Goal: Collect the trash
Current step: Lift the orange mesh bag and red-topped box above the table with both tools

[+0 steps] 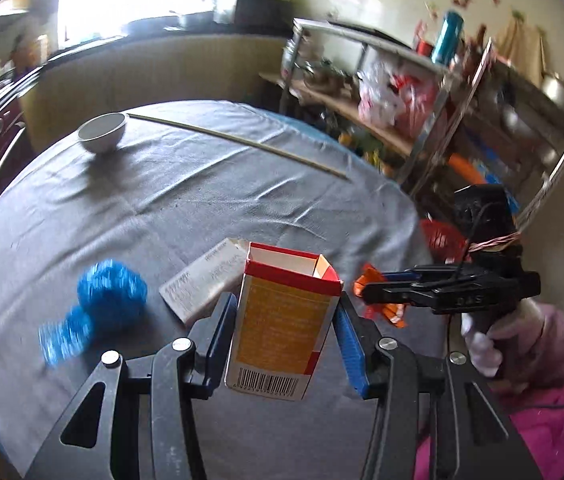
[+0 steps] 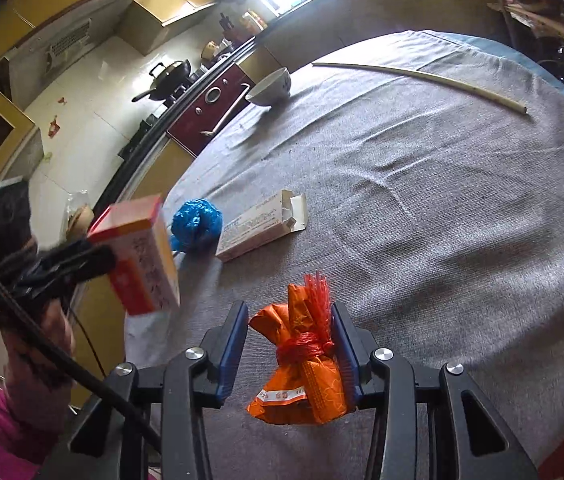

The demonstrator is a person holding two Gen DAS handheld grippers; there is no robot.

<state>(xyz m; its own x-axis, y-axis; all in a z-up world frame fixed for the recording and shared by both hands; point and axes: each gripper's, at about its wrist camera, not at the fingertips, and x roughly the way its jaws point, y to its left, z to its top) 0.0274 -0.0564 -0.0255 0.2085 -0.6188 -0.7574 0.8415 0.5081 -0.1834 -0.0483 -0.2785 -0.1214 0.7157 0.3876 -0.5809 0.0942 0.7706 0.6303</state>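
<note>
My left gripper (image 1: 282,320) is shut on an open red-and-orange carton (image 1: 282,320), held above the grey-clothed table (image 1: 202,184); the carton also shows in the right wrist view (image 2: 142,256). My right gripper (image 2: 289,344) is shut on an orange wrapper tied with red plastic (image 2: 301,364); the wrapper also shows in the left wrist view (image 1: 377,308), to the right of the carton. On the table lie a crumpled blue bag (image 1: 110,300) (image 2: 196,222) and a flat white box (image 1: 206,280) (image 2: 262,226).
A white bowl (image 1: 102,132) (image 2: 270,86) and a long pale stick (image 1: 238,144) (image 2: 421,76) lie at the far side of the table. A cluttered metal rack (image 1: 441,120) stands right of the table. Kitchen counter and stove (image 2: 170,76) lie to the left.
</note>
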